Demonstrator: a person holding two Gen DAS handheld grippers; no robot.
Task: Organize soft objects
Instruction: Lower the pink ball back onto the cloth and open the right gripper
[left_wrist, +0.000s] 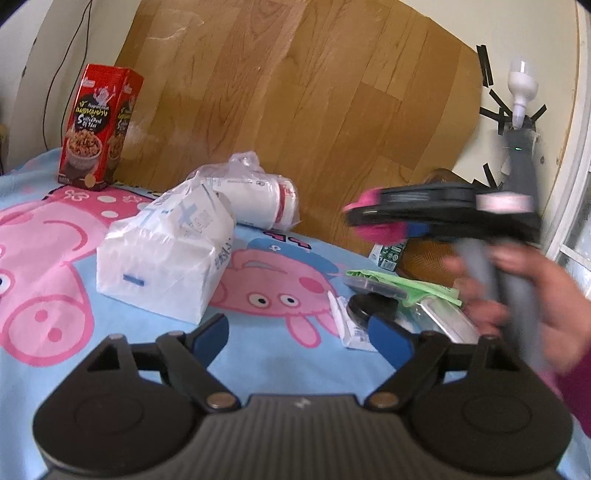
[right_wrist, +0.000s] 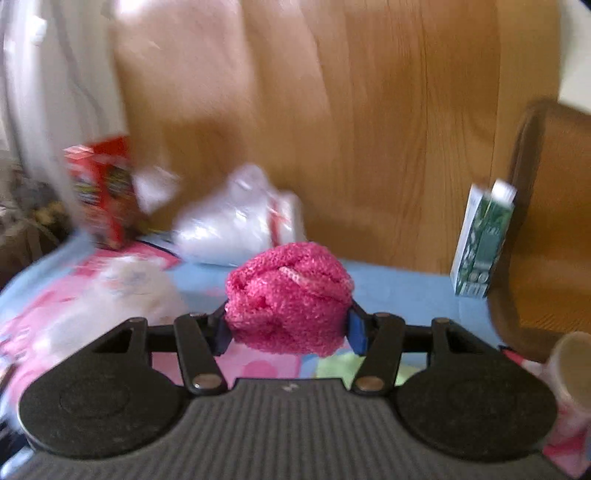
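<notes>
My right gripper (right_wrist: 290, 325) is shut on a fuzzy pink knitted ball (right_wrist: 290, 297) and holds it above the blue cartoon-pig blanket (right_wrist: 399, 286). In the left wrist view the right gripper (left_wrist: 373, 218) is in the air at the right, blurred, with the pink ball (left_wrist: 376, 230) between its fingers. My left gripper (left_wrist: 299, 341) is open and empty, low over the blanket (left_wrist: 258, 354). A white tissue pack (left_wrist: 166, 254) lies ahead of it to the left. A white plastic-wrapped roll (left_wrist: 258, 199) lies behind the pack.
A red snack box (left_wrist: 98, 125) stands at the back left. A green-and-white carton (right_wrist: 482, 240) stands by the wooden board (left_wrist: 295, 92). A green bag, a black lid (left_wrist: 371, 308) and small packets lie at the right. A cup (right_wrist: 574, 365) stands at the far right.
</notes>
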